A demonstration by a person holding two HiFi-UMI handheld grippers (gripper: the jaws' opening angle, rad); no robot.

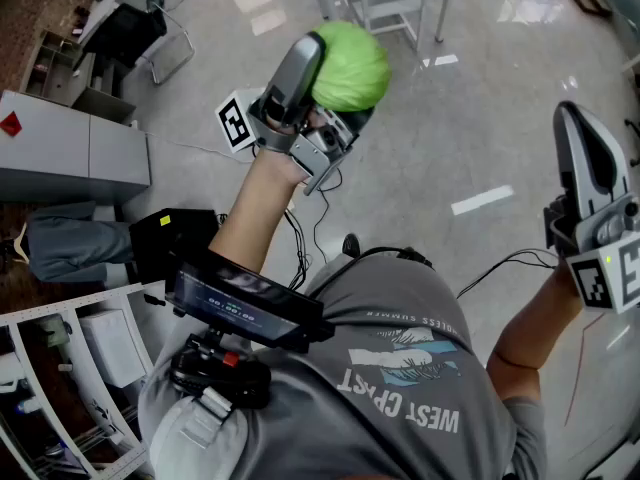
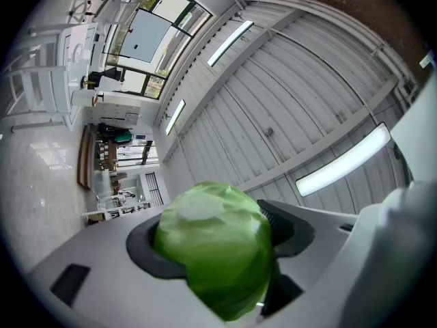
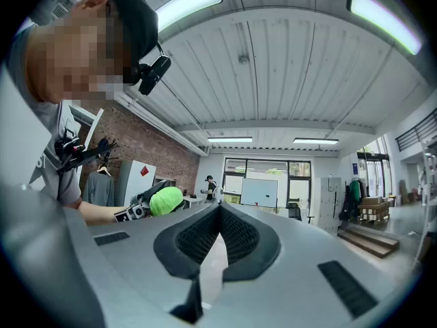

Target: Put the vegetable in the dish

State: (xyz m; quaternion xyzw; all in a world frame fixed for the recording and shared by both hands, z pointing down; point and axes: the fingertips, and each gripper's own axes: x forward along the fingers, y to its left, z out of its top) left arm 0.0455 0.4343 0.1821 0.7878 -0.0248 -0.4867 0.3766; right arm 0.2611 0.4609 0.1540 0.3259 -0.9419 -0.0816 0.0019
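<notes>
The left gripper is clamped on the vegetable, a round, pale-green head of smooth wrapped leaves, probably a cabbage, bulging past both pads. The head view alone shows it held out on a bare arm above the grey floor. The right gripper is empty, its jaws closed tip to tip. Its view catches the vegetable from afar, small, at left.

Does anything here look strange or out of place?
Slightly odd: the left gripper holds the green vegetable up in the air, its view facing the ceiling, and no dish shows anywhere. The right gripper is shut and empty.
</notes>
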